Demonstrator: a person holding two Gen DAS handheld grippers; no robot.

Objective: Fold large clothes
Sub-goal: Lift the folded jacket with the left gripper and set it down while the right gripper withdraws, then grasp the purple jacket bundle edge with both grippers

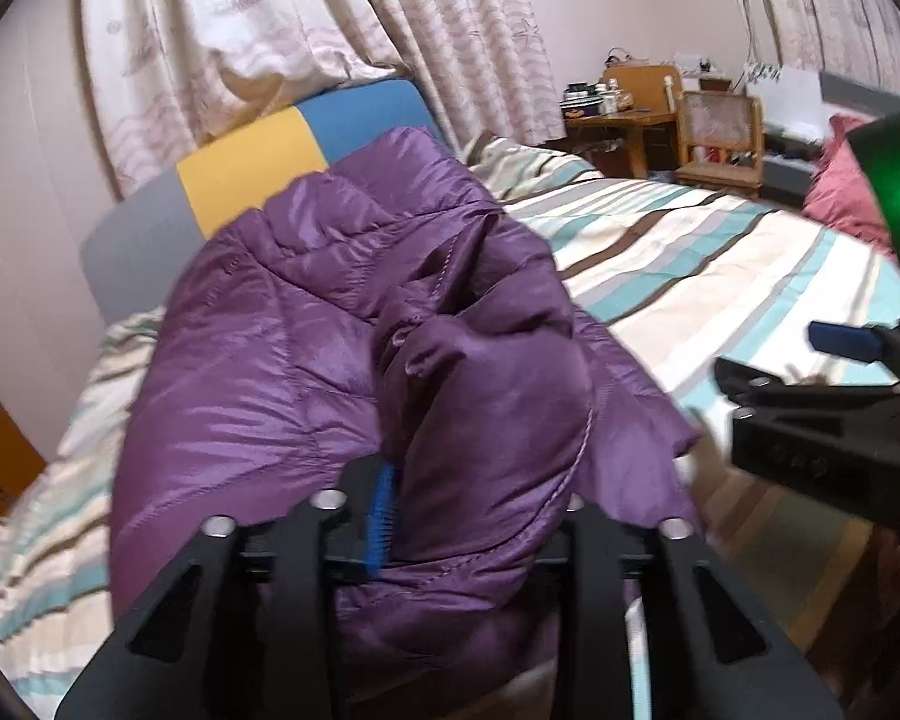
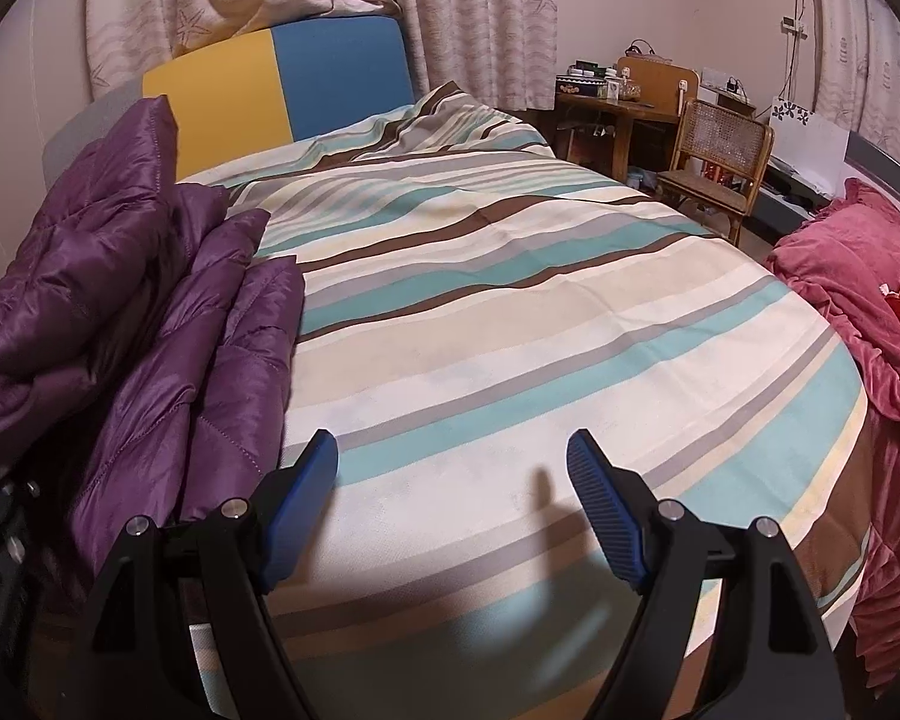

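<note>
A purple quilted down jacket (image 1: pixel 342 324) lies bunched on the striped bed (image 1: pixel 720 264). My left gripper (image 1: pixel 468 516) is closed on a thick fold of the jacket; one blue pad (image 1: pixel 381 516) shows, the other is hidden under the fabric. In the right wrist view the jacket (image 2: pixel 150 312) lies folded in layers at the left of the bed (image 2: pixel 510 312). My right gripper (image 2: pixel 453 480) is open and empty above the bedspread, just right of the jacket's edge. It also shows in the left wrist view (image 1: pixel 840 360) at the right.
A yellow and blue headboard (image 2: pixel 282 84) stands at the back under patterned curtains (image 2: pixel 450 12). A wooden desk (image 2: pixel 618 108) and cane chair (image 2: pixel 720 156) stand at the far right. A pink blanket (image 2: pixel 858 300) lies along the bed's right side.
</note>
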